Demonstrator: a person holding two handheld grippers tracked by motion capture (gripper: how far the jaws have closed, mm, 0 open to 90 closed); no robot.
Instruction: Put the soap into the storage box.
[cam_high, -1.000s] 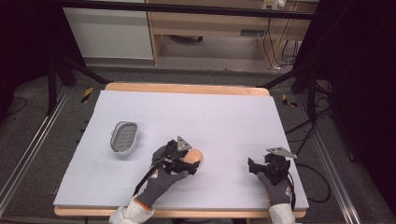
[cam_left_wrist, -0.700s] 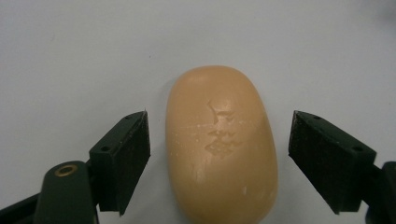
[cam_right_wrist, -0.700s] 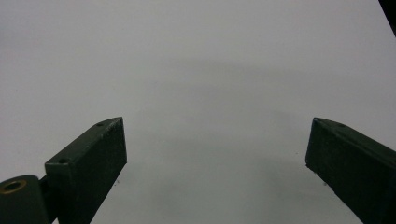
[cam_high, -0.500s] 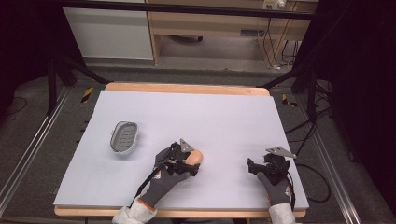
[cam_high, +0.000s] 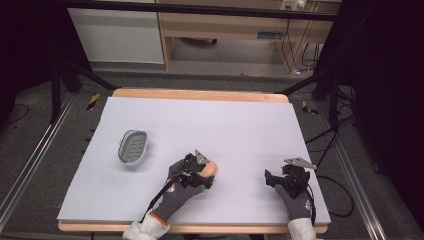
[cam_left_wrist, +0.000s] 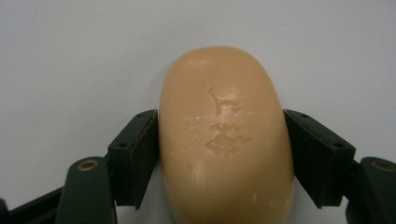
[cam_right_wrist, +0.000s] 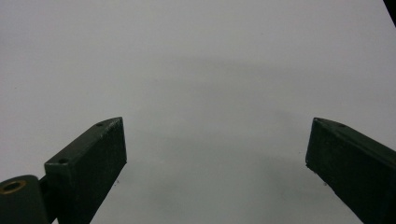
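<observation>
1. Soap bar: peach oval with a stamped mark on its top face. It sits between the left gripper jaws, near the front middle of the table. In the high view it pokes out past the left hand as a small orange end.
2. Left jaws: narrowed onto the bar, a pad flat on each long side. Both appear to touch. Can't tell if it's lifted or resting on the mat.
3. Right gripper: jaws spread wide, nothing between them, bare mat below. In the high view it sits at front right, well apart from the bar.
4. Soap dish: grey oval, ribbed floor, empty, left of the left hand. Likely destination, my guess.
5. Risks:
   - Bar is rounded and waxy, and the pads grip near its middle on curved flanks. Squeezing harder may squirt it forward out of the jaws.
   - Too light a squeeze, and it may rotate or drop during the carry.
   - Long axis runs along the jaws. If it's not lined up with the dish's long axis at set-down, it may perch on the rim or tip the dish.
   - Dish looks light and unanchored. A low approach could shove it.
   - Trailing cable could drag on the dish during the swing left.
6. Count: 1 soap bar, 1 dish, 2 grippers, 2 gloved hands, 1 table.
</observation>
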